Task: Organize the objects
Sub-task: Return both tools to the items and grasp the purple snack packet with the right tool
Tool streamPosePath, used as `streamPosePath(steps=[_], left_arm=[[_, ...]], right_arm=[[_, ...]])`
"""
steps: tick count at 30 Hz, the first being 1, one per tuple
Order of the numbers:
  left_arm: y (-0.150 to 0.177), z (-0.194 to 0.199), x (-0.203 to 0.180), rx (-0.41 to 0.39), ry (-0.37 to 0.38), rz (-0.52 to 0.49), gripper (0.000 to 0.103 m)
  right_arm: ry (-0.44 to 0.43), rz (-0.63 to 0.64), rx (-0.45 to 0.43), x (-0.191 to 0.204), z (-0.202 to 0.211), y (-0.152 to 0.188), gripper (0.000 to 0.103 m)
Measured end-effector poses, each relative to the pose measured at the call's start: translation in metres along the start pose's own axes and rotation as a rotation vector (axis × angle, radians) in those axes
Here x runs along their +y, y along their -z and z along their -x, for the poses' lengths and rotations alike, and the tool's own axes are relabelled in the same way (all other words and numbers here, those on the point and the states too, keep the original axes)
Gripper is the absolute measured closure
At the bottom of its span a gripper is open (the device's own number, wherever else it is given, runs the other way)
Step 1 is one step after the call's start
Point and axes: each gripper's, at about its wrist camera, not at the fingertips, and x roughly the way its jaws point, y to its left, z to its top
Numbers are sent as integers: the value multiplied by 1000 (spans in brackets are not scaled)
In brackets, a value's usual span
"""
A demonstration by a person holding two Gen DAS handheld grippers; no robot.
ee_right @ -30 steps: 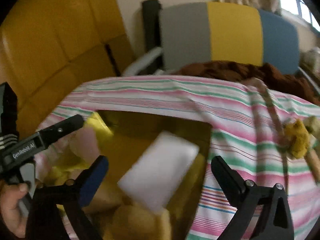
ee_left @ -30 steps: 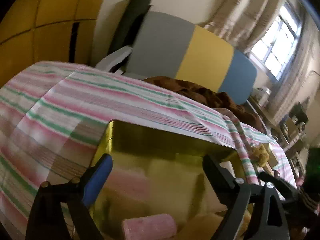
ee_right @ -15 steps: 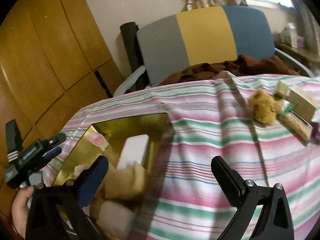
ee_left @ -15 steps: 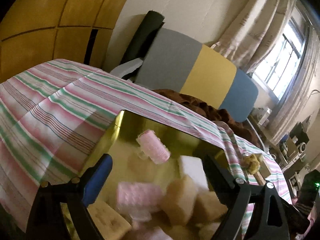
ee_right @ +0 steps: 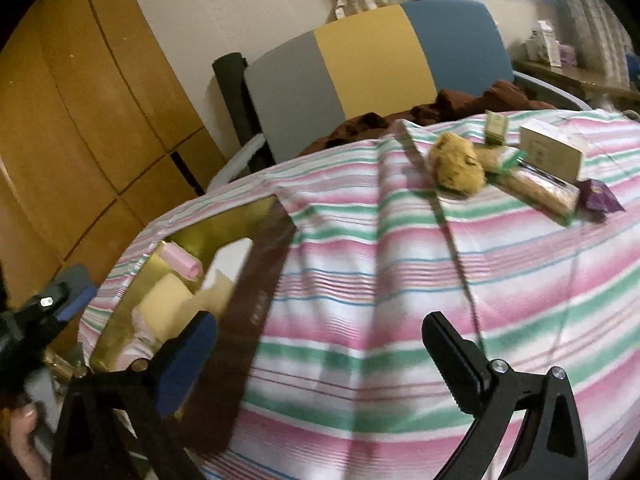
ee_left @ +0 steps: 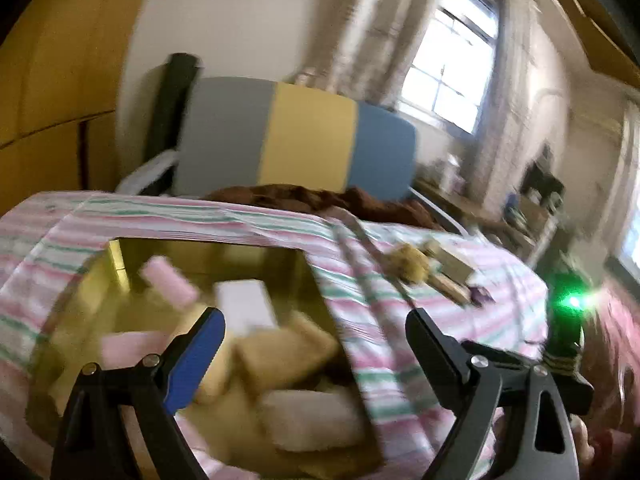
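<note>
Striped surface [ee_right: 400, 280] carrying gold box [ee_right: 236, 224] of sponges, left; sponge [ee_right: 456, 164] lying far right beside cartons. Both grippers, left [ee_left: 316, 344] and right [ee_right: 320, 352], hovering, fingers apart, empty. Sponge likely light, squashy: pinching across middle.

In the right wrist view, the striped surface [ee_right: 400, 280] lies bare across the centre and lower right. The gold box [ee_right: 256, 292] fills the lower left, crowded with sponges [ee_right: 166, 306]. A cluster of packets [ee_right: 536, 168] blocks the upper right; a chair back [ee_right: 372, 56] rises behind.
</note>
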Motion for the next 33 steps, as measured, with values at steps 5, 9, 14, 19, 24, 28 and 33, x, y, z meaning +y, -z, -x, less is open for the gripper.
streamPosePath(steps=[5, 9, 14, 19, 24, 28, 33], left_arm=[[11, -16, -46, 59, 104, -58, 10], [24, -26, -68, 121, 154, -65, 10], [36, -35, -93, 180, 186, -104, 10], [43, -42, -108, 207, 204, -137, 10], [48, -49, -119, 236, 219, -150, 10], [52, -55, -123, 258, 222, -140, 10], [56, -65, -128, 285, 218, -134, 10]], right_arm=[[16, -41, -16, -25, 14, 8, 0], [56, -51, -29, -44, 24, 16, 0], [111, -108, -27, -74, 29, 26, 0], [187, -123, -78, -101, 43, 21, 5], [320, -98, -120, -139, 47, -8, 16], [368, -200, -146, -189, 45, -44, 18], [452, -180, -127, -227, 21, -85, 25]])
